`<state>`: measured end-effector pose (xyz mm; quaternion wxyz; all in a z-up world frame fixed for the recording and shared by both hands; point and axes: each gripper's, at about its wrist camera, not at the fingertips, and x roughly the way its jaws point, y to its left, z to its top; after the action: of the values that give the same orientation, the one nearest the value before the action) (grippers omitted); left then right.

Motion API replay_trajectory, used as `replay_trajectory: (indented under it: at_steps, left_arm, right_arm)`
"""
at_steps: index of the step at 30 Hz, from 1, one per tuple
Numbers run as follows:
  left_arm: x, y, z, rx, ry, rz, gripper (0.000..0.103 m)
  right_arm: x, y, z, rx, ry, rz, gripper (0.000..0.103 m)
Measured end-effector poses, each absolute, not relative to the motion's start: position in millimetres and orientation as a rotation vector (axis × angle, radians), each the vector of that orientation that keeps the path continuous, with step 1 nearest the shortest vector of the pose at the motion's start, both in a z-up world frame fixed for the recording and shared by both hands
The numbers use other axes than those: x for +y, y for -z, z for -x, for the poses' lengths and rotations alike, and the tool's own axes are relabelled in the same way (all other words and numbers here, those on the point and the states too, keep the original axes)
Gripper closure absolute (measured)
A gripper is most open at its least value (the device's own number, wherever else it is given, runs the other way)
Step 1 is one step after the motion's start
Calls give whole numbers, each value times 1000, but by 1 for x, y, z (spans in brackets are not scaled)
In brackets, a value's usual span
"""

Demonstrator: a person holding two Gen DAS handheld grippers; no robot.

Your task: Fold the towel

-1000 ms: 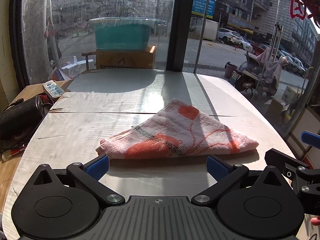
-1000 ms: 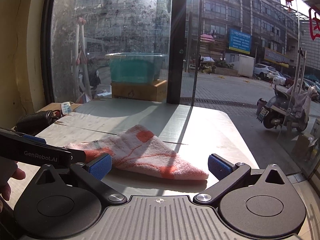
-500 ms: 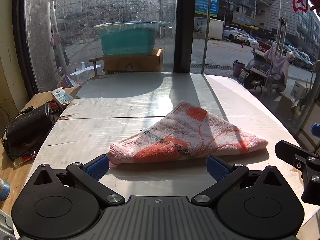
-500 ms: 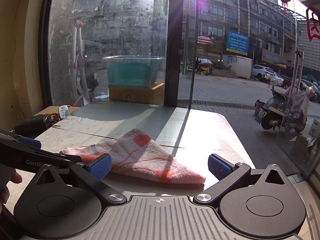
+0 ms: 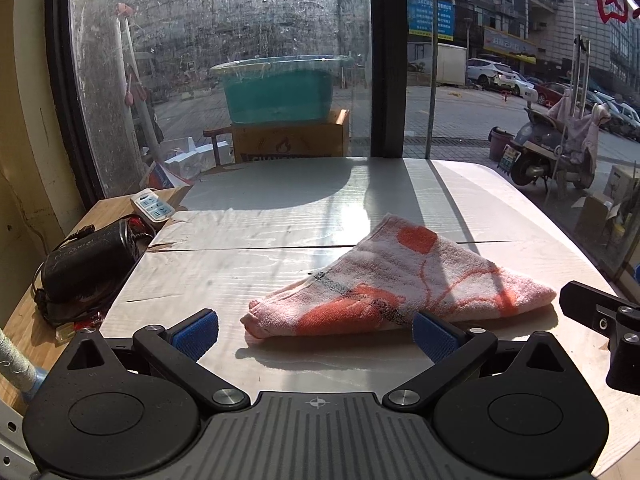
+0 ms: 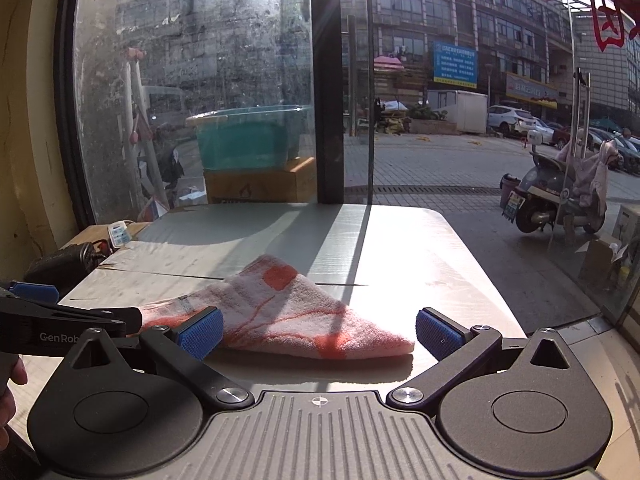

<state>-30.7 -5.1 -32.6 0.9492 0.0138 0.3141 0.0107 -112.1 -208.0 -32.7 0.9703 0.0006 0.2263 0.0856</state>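
A pink towel with orange patches lies folded into a thick wedge on the pale table. The same towel fills the middle of the right wrist view. My left gripper stands open just short of the towel's near edge, nothing between its blue pads. My right gripper is open too, a little back from the towel's right end, and holds nothing. The right gripper's black body shows at the right edge of the left wrist view. The left one crosses the left edge of the right wrist view.
A black pouch with cables and a white power strip lie on a wooden ledge left of the table. A large window closes off the far side, with a teal tub on a cardboard box behind it. A hand shows at lower left.
Both grippers have drawn back and to the left, away from the towel, staying open. The towel has not moved on the table.
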Motion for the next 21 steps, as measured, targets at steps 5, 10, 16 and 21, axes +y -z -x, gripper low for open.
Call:
replay_trajectory:
  at_steps: [5, 10, 16, 21]
  left_arm:
    - [-6, 33, 29, 648, -9, -26, 0]
    - [-7, 34, 29, 649, -5, -25, 0]
    - [-5, 34, 30, 653, -13, -13, 0]
    - [-3, 34, 31, 654, -14, -14, 0]
  right_arm:
    - [-206, 31, 113, 457, -163, 12, 0]
    - [-203, 34, 112, 472, -161, 14, 0]
    - [-199, 38, 111, 493, -175, 15, 0]
    - [-200, 41, 109, 506, -171, 10, 0]
